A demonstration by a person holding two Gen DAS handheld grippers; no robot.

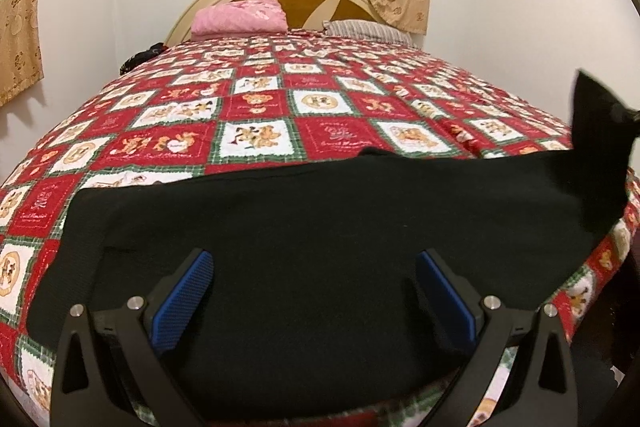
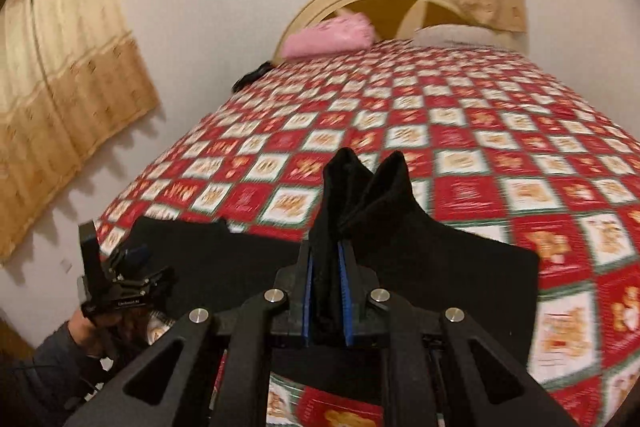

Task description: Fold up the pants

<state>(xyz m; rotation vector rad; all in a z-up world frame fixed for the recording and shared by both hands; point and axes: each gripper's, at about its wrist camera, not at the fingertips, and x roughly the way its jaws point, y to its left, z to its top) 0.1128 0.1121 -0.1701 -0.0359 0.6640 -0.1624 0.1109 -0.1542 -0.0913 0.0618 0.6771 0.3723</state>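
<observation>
Mid-fold: right gripper (image 2: 326,251) clamping black pants (image 1: 320,227) end, lifting over; left gripper (image 1: 314,263) hovering wide open, empty; fold unfinished on bed (image 1: 256,99).

Two hand-held grippers over the pants, the left one spread, the right one clamped.

The left gripper (image 1: 312,291) hangs above the pants (image 1: 320,227) near their left end, angled down, its two blue pads (image 1: 180,303) far apart with nothing between them. In the right wrist view the same gripper shows at the left end of the pants, gripped from below by the person's left hand (image 2: 94,327), a grey sleeve (image 2: 44,371) behind it. The right gripper (image 2: 327,259) is at the pants' right end, angled down, its jaws nearly together and pinching a bunched fold of black cloth that stands up past the fingertips in two peaks.
</observation>
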